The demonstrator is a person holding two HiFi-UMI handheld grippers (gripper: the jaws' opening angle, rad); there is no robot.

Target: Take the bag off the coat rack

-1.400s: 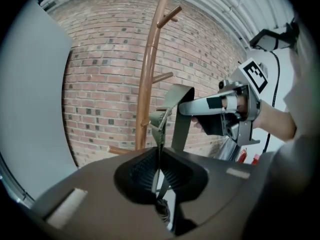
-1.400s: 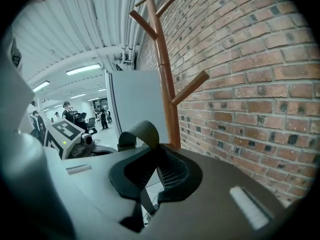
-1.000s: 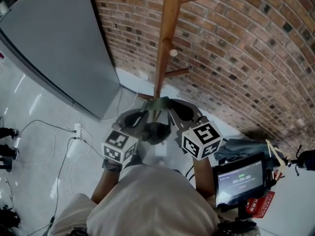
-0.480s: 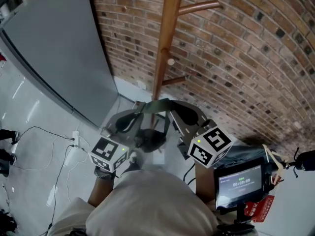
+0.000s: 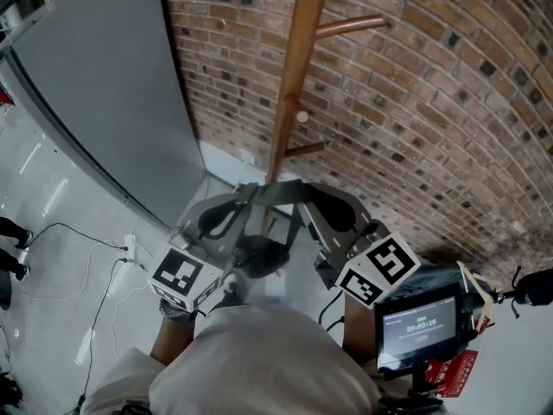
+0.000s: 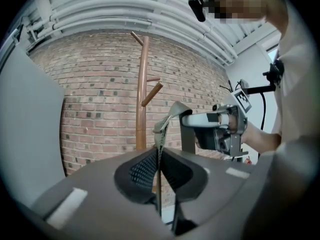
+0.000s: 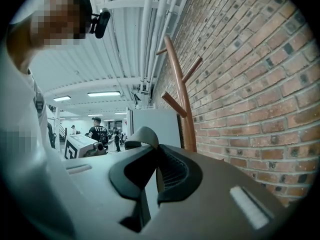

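Observation:
A wooden coat rack (image 5: 298, 67) stands against the brick wall; it also shows in the left gripper view (image 6: 141, 99) and the right gripper view (image 7: 186, 109). An olive strap (image 5: 275, 192) is stretched between both grippers, in front of the pole's foot. The dark bag (image 5: 259, 254) hangs from it, clear of the pegs. My left gripper (image 5: 249, 199) is shut on the strap (image 6: 159, 156). My right gripper (image 5: 300, 199) is shut on the strap (image 7: 157, 170) too, and a loop of strap (image 7: 145, 134) bulges past its jaws.
A grey panel (image 5: 95, 85) leans along the wall at the left. Cables and a power strip (image 5: 130, 242) lie on the pale floor. A screen on a stand (image 5: 418, 322) sits at my right, close to the right arm.
Both grippers have drawn back toward me and a little apart, still holding the strap. The bag has come with them, away from the pole.

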